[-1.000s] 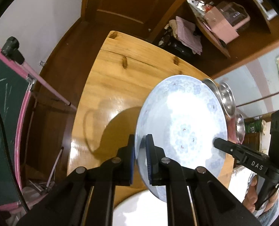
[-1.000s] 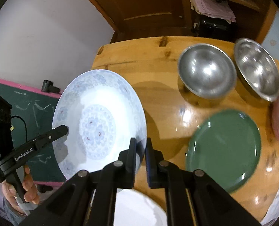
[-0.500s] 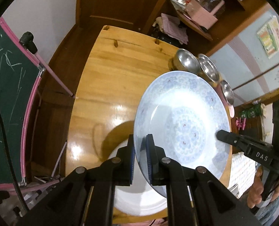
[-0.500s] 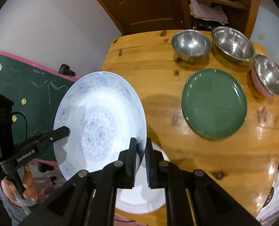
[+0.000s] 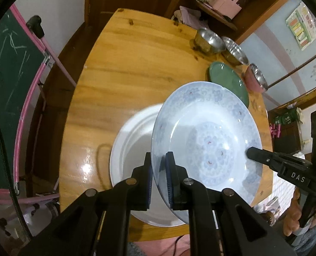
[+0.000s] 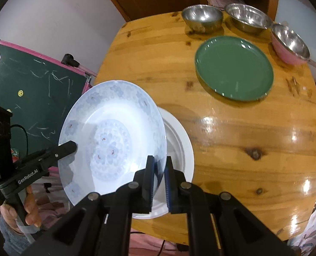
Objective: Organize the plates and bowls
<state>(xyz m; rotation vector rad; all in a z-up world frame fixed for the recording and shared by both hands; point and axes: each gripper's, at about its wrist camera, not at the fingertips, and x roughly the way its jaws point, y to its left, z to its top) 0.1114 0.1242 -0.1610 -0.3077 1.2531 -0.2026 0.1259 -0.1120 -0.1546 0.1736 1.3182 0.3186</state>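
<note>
Glossy knotted pine makes up the round wooden table (image 6: 232,132), set close to a dark wooden door and a green chalkboard with a pink frame (image 6: 29,89). Above its near edge, the large round porcelain plate with a pale blue floral pattern (image 6: 113,140) hangs between two hand-held tools. The left gripper (image 5: 159,179) pinches one side of the rim and the right gripper (image 6: 159,179) pinches the opposite side; both sets of jaws are nearly closed, with only the thin porcelain edge between the pads. Two grips on opposite edges seem sensible for something this wide and brittle, since one narrow pinch would likely let it swing.

Directly beneath the jaws lies a plain white round plate (image 6: 179,149) on the wood, and the patterned one hovers tilted over it, apparently to be stacked there. Well beyond the jaws sit a dark green round plate (image 6: 234,68), two bare steel bowls (image 6: 202,17) and a pink-sided steel bowl (image 6: 290,42), grouped at the far edge, which keeps the near area free for the plate pile.
</note>
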